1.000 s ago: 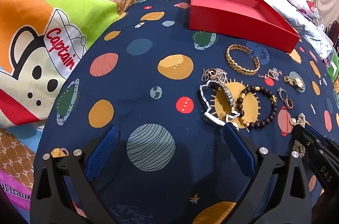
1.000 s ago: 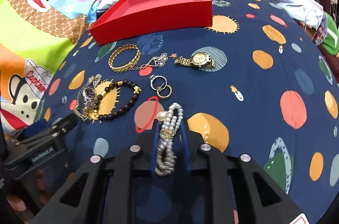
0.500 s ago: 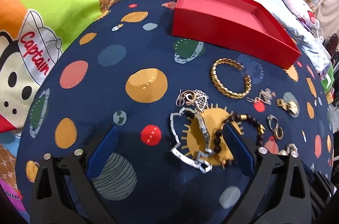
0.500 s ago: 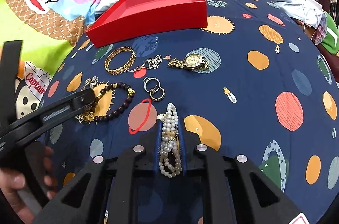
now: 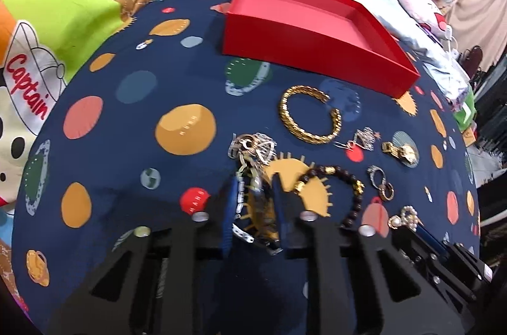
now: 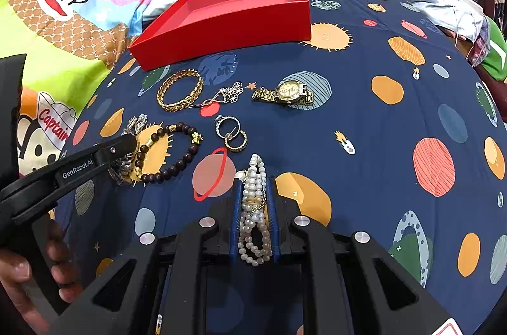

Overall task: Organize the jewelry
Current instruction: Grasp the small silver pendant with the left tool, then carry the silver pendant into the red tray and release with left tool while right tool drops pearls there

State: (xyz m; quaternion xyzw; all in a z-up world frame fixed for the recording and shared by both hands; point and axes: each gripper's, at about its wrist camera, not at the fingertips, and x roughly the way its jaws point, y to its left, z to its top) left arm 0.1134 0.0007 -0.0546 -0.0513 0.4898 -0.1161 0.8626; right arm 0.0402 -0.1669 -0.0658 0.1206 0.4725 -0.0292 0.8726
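1. Jewelry lies on space-print sheet (image 6: 396, 126), in front of red box (image 6: 228, 28).
2. L gripper (image 5: 253, 192): fingers nearly together, clamped on silver watch (image 5: 250, 186), beside bead bracelet (image 5: 345, 176).
3. R gripper (image 6: 253, 192): pinched tight on pearl strand (image 6: 255, 208).
4. Gold bangle (image 6: 180, 91), gold watch (image 6: 285, 94), rings (image 6: 231, 132): untouched on sheet.

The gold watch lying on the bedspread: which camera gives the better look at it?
The right wrist view. There the gold watch lies face up, dial and both halves of its band in plain sight, clear of other pieces. In the left wrist view it sits far off at the right edge, small, distorted and seen edge-on, the dial unreadable.
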